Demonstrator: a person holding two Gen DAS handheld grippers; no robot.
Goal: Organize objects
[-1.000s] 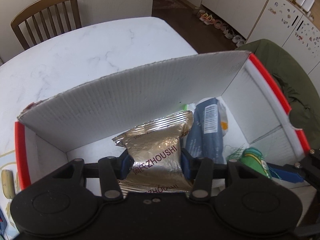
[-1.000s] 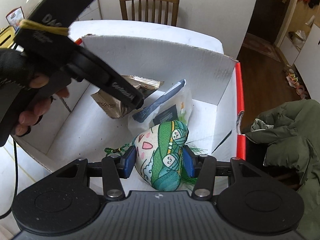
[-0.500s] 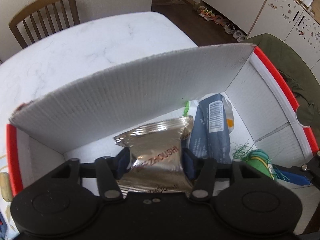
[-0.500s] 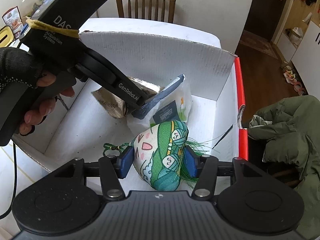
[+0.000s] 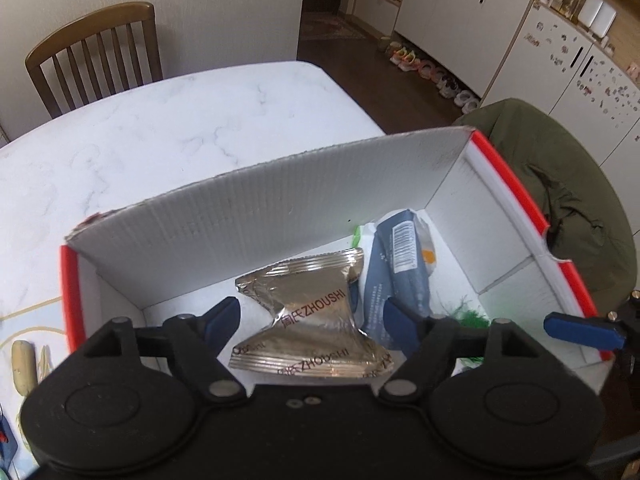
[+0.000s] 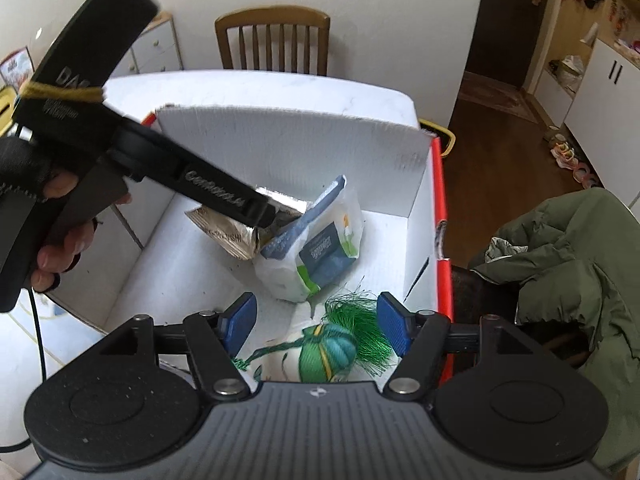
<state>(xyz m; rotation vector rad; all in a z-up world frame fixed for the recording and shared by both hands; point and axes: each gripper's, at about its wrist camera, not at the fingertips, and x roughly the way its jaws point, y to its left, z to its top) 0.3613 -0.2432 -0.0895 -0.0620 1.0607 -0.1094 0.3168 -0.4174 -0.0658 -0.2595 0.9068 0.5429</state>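
Having let go a moment ago, both tools now stand spread: the left gripper [image 5: 310, 318] has freed the silver ZHOUSHI foil packet [image 5: 310, 314], lying loose between its parted fingers, and the right gripper [image 6: 318, 324] has dropped the green-tasselled sachet [image 6: 326, 354] just below its own. Both items rest inside the white cardboard box [image 5: 256, 216], beside the blue-and-white pouch [image 6: 320, 248], so this placement looks done.

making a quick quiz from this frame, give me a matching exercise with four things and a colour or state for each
Things:
1. left hand-held gripper
2. foil snack packet
3. tasselled pouch
4. white box

States or colours:
A. red rim
B. silver, pinched at the waist, lying loose
C. green and white, below the right hand-held gripper
D. open, touching nothing

Pairs: 1-D, 2-B, 3-C, 4-A
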